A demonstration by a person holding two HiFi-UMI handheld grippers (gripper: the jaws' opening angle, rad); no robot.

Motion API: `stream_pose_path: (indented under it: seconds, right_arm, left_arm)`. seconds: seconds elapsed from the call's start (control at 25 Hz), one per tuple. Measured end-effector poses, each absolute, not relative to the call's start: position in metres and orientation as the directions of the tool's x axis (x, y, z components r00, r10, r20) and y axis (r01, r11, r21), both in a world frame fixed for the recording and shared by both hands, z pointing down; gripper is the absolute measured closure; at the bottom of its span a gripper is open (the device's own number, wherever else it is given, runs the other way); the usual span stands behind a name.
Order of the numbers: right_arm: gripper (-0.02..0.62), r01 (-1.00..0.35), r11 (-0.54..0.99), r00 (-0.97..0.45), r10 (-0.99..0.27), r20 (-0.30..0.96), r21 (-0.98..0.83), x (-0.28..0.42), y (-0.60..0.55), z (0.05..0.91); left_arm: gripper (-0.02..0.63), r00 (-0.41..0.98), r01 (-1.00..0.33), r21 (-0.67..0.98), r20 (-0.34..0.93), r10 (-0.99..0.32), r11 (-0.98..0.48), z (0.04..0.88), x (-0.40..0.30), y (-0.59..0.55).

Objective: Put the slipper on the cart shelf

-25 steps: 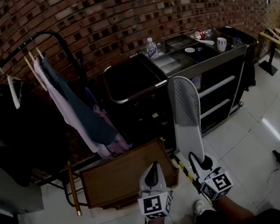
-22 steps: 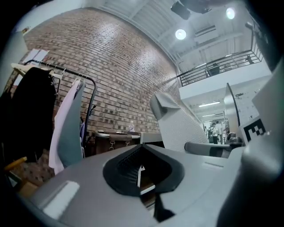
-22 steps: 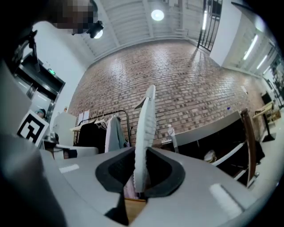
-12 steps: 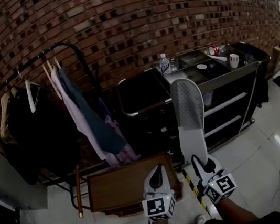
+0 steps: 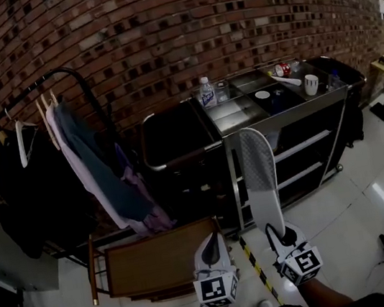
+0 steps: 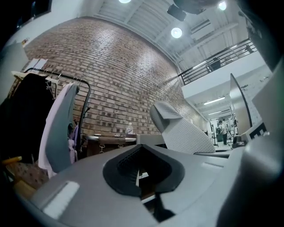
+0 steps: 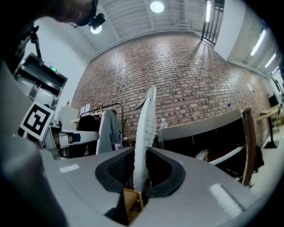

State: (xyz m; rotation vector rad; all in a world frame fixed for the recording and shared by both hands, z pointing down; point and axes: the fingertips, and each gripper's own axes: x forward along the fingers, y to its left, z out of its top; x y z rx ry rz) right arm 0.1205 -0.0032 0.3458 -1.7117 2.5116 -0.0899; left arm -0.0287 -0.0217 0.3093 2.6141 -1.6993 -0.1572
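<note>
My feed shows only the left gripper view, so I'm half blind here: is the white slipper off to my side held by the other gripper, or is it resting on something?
Observer: Held. In the right gripper view, the right gripper has its jaws shut on the slipper, which stands on edge between them.
Operator: How does it sit relative to the cart?
Observer: In the head view it points away from the person towards the cart, and its far end overlaps the cart's front in the picture.
Operator: Is there anything at the right end of the cart's top?
Observer: A white cup stands there.
</note>
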Motion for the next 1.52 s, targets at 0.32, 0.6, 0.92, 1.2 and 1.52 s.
stream_pose_path:
  seconds: [0.32,0.6,0.92,1.2,1.52]
  right_arm:
    - [0.525,-0.932,0.354,-0.356,-0.934,0.014,-0.071,0.171,0.014,0.374]
    - [0.526,-0.944,0.315,-0.327,-0.935,0.139,-0.101,0.2,0.009,0.423]
    - [0.525,-0.953,0.28,-0.302,-0.917,0.26,-0.117,0.229,-0.041,0.482]
    - [0.525,-0.935,0.315,-0.352,-0.868,0.35,-0.162,0.242,-0.112,0.508]
    - [0.525,-0.914,0.343,-0.405,-0.798,0.446,-0.217,0.247,-0.14,0.543]
  left_arm:
    - [0.589,0.427,-0.898,0.085,-0.058,-0.902,-0.431,0.323,0.026,-0.029]
    - [0.589,0.441,-0.891,0.102,-0.043,-0.897,-0.443,0.345,0.046,-0.05]
    - [0.589,0.449,-0.888,0.113,-0.006,-0.894,-0.447,0.38,0.078,-0.102]
    - [0.589,0.431,-0.893,0.163,0.039,-0.902,-0.419,0.415,0.106,-0.154]
    - [0.589,0.408,-0.909,0.13,0.086,-0.909,-0.396,0.433,0.118,-0.187]
